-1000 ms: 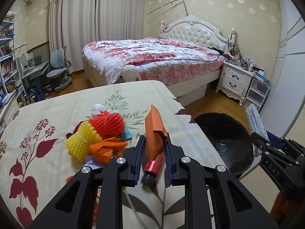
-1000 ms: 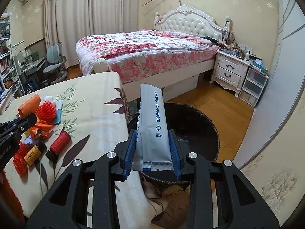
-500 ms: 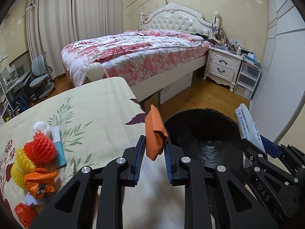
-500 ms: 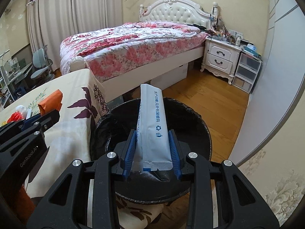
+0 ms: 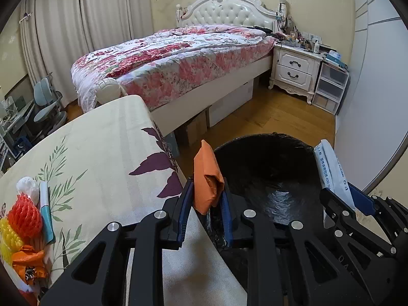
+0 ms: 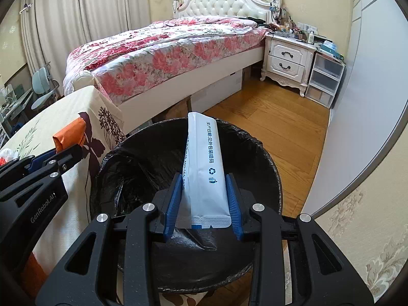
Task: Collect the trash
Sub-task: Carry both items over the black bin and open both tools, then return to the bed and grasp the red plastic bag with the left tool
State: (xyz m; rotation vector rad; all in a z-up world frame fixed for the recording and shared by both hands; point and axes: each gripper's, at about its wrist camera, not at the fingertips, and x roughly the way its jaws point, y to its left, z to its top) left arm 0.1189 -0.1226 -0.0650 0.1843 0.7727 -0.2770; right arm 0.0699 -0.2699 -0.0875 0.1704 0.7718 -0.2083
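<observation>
The left gripper (image 5: 205,201) has its jaws opening, the folded orange wrapper (image 5: 206,178) upright between the blue pads, just at the near-left rim of the black-lined trash bin (image 5: 267,163). The right gripper (image 6: 204,199) is clamped on a white sachet with blue print (image 6: 204,163), which stands upright directly over the bin's mouth. Left of the left jaws, on the floral tablecloth (image 5: 102,148), lie red and yellow foam fruit nets (image 5: 24,219) and other scraps.
</observation>
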